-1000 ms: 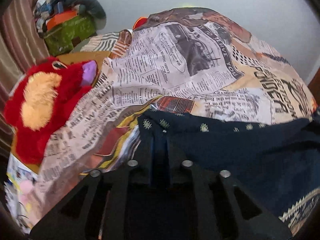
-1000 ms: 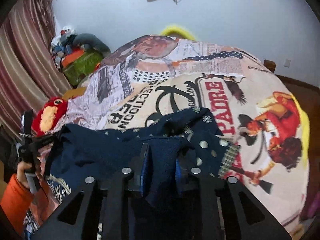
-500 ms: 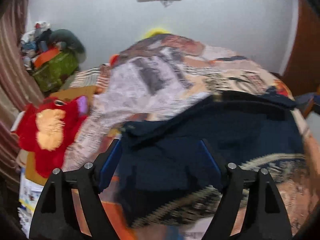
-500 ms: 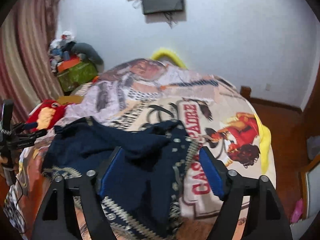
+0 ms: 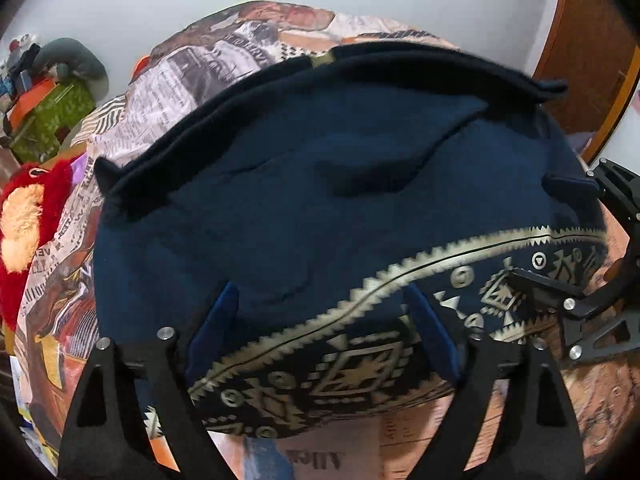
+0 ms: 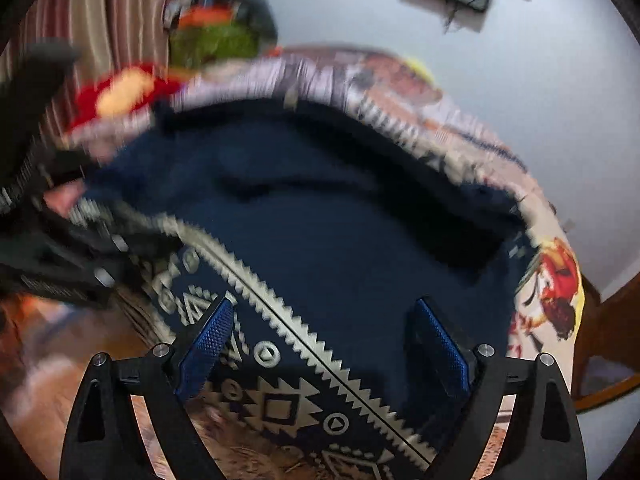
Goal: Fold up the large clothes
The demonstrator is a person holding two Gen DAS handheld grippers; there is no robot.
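**Mia:** So, where is the big piece of clothing lying?

**Ben:** The dark blue garment (image 5: 328, 216) is lying spread out on the bed (image 5: 224, 60), on top of the cover with newspaper pictures. Its patterned band (image 5: 360, 364) with the zigzag edge is lying closest to both grippers.

**Mia:** Are the grippers holding it?

**Ben:** No. The left gripper (image 5: 320, 328) is opening its jaws, and nothing is being pinched. The cloth is just lying under it. The right gripper (image 6: 324, 344) is opening too, with the cloth below and its blue pads (image 6: 208, 340) not pressing on anything.

**Mia:** How are the hands sitting?

**Ben:** Both are tipping down toward the bed, over the near edge of the garment. In the left view, the right gripper (image 5: 592, 280) is showing just beside the patterned band. The right view is blurry, so I think that hand is moving fast.

**Mia:** What is the good way to do this step?

**Ben:** I am guessing they are letting go after laying a fold. It is best to pull the jaws away gently, so the cloth is not getting dragged or bumped. There is a ridge (image 5: 372, 176) sticking up in the middle, so smoothing that flat looks smart. And keep away from the red plush toy (image 5: 28, 220) sitting at the side of the bed.
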